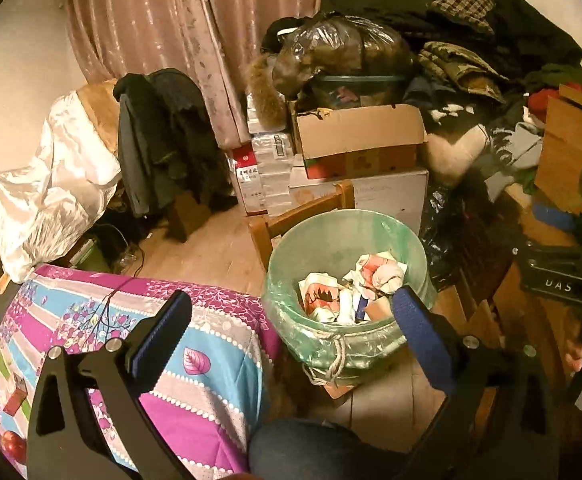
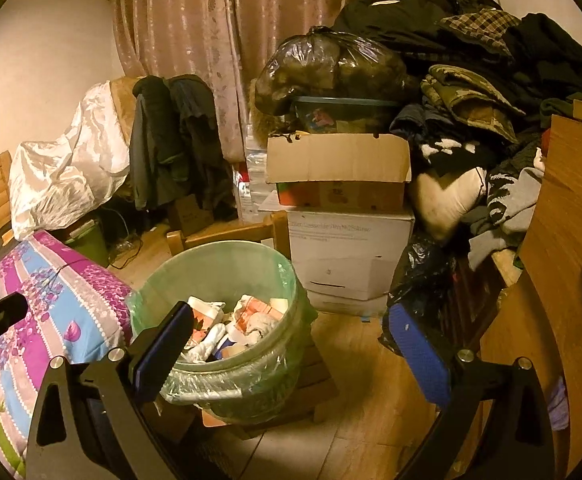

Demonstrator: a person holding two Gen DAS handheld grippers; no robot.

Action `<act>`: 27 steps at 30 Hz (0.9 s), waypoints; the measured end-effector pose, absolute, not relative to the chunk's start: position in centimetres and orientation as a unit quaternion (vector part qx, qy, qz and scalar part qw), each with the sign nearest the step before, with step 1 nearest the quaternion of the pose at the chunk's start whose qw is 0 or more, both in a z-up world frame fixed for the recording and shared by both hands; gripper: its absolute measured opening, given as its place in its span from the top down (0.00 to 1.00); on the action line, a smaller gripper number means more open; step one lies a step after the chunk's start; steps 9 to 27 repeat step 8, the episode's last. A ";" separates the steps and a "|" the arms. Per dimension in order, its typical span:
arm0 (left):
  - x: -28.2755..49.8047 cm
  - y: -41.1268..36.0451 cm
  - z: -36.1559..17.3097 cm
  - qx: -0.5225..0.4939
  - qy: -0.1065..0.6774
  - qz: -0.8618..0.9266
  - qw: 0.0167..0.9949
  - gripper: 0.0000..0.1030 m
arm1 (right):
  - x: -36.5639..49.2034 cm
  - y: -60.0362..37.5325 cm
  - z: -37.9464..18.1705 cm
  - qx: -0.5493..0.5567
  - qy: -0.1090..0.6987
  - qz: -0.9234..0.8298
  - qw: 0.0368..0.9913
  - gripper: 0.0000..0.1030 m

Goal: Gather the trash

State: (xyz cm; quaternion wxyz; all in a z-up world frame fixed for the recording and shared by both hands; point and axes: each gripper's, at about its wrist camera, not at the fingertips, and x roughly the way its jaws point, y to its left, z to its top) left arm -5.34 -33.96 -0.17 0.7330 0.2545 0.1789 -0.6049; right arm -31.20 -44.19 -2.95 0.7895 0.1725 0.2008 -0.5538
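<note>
Both grippers are spread wide with nothing between the blue pads, so neither one is carrying trash right now. The left gripper (image 1: 291, 328) sits just above the trash bin (image 1: 347, 344), which shows at about 5 o'clock from the middle of its view. The right gripper (image 2: 291, 340) looks at the same bin (image 2: 227, 376) at roughly 7 o'clock, so the two are side by side with the bin between them.

The bin's green liner bag (image 1: 291, 320) is folded over the rim and tied with a white cord (image 1: 337, 360), I'd guess to stop it slipping in as stuff gets dropped. Crumpled paper and wrappers (image 1: 355, 292) already fill the bottom half or so.

It's parked right beside the bed with the purple-and-blue quilt (image 1: 195, 364), in front of a wooden chair (image 1: 303, 208) and stacked cardboard boxes (image 1: 355, 144) at 12 o'clock. Clothes (image 2: 471, 92) are heaped at 2 o'clock, and a black plastic bag (image 2: 419, 280) slumps at 3 o'clock.

My read: either hunting for the next piece or about to grab the liner. Can't tell which.
</note>
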 end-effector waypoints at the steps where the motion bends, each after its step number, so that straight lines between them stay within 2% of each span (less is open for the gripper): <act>1: -5.4 -34.1 -0.3 0.259 0.181 -0.608 0.728 0.05 | -31.3 -44.3 -3.0 0.173 0.201 -0.556 0.788 0.04; 7: -5.1 -34.8 -1.0 0.272 0.215 -0.604 0.718 0.06 | -31.8 -44.6 -3.5 0.178 0.202 -0.567 0.778 0.04; 27: -5.0 -34.7 -0.9 0.269 0.215 -0.602 0.720 0.06 | -31.8 -44.7 -3.5 0.178 0.202 -0.569 0.777 0.04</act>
